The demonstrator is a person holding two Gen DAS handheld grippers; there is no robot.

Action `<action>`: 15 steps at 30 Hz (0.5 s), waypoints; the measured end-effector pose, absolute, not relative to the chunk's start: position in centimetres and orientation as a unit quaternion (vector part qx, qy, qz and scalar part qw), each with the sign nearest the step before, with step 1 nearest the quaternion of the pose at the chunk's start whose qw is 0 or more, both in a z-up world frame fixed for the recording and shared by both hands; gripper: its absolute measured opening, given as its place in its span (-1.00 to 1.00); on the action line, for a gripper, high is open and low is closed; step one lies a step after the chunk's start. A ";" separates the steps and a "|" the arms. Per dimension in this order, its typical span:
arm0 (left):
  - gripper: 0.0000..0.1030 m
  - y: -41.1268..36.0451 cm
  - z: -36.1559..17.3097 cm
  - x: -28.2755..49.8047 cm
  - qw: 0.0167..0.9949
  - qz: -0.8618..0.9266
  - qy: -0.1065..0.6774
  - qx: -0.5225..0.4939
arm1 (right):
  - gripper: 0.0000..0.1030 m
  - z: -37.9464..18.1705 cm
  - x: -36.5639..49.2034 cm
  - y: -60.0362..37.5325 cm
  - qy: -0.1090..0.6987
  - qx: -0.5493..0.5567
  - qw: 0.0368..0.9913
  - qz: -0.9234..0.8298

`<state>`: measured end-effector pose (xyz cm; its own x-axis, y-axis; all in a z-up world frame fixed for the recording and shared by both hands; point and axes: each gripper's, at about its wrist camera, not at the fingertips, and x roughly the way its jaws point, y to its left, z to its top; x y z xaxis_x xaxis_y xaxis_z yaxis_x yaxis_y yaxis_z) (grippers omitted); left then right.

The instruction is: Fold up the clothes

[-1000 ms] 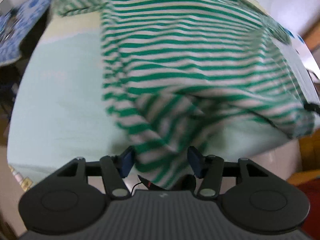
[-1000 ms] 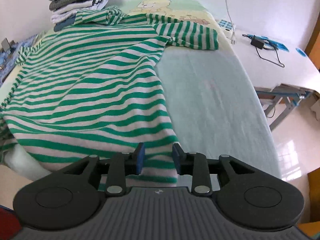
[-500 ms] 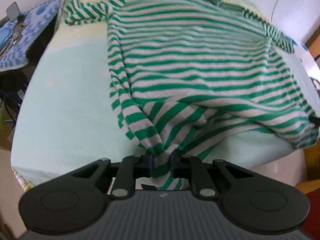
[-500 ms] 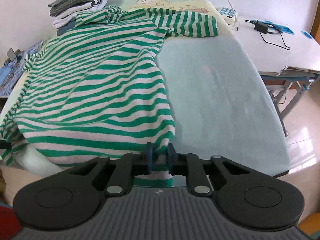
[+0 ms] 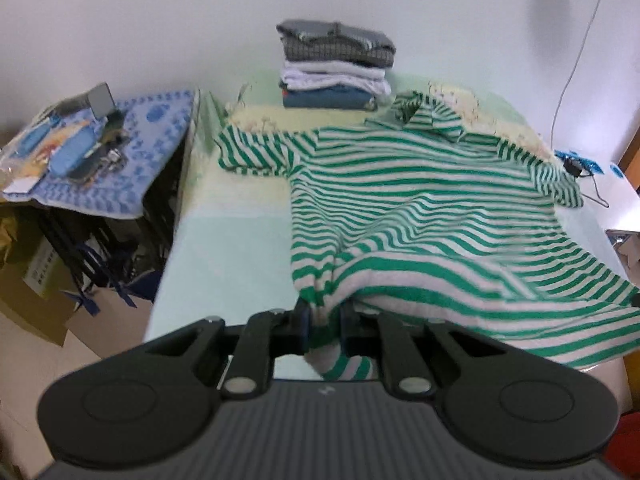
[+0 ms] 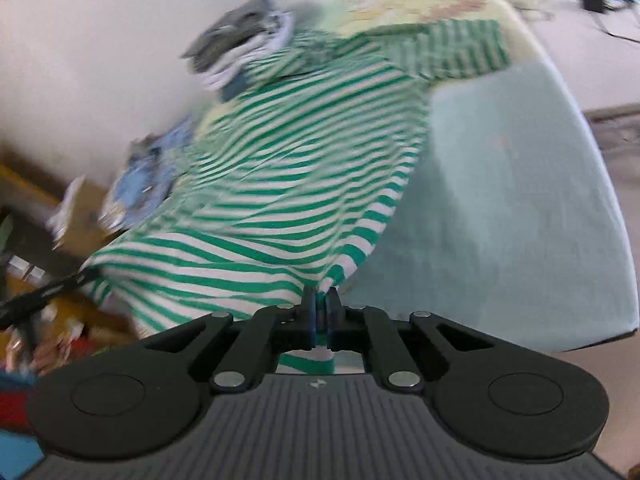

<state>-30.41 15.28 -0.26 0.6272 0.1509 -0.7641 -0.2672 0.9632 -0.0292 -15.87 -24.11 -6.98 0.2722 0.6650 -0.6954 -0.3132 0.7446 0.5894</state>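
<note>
1. bed (image 5: 224, 240) with pale green sheet, biggest thing here; it carries everything of the task.
2. one green-and-white striped shirt (image 5: 420, 200) spread over the bed, collar end toward the wall, near hem raised off the sheet at both corners and sagging between them.
3. side table (image 5: 120, 168) with blue patterned cloth, left of the bed, cluttered with small items too blurred for me to count.
4. one stack of folded clothes (image 5: 336, 68) at the bed's far end against the wall, just beyond the shirt's collar; i see about four layers, grey check on top, blue at bottom.
5. my left gripper (image 5: 322, 330) points down at a slant, tongs clamped on the left hem corner, cloth bunched between the pads.
6. my right gripper (image 6: 319, 320) also slants down, view rolled and blurred; tongs nearly together, pinching the right hem corner of the shirt (image 6: 280, 208).
7. count: two grippers, one shirt, one stack.
</note>
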 end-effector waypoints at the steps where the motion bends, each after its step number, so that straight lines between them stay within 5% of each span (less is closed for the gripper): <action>1: -0.79 15.1 -0.1 -30.8 0.899 0.114 0.419 -0.067 | -0.91 -6.4 -16.1 -24.0 0.520 0.156 0.776 0.322; 9: -0.77 14.5 -8.4 -31.5 0.843 0.120 0.521 -0.058 | -0.91 -9.2 -17.3 -22.6 0.571 0.045 0.762 0.301; 15: -0.49 14.4 -12.4 -32.7 0.807 0.119 0.578 0.010 | -0.91 -12.4 -17.6 -20.7 0.601 -0.051 0.751 0.268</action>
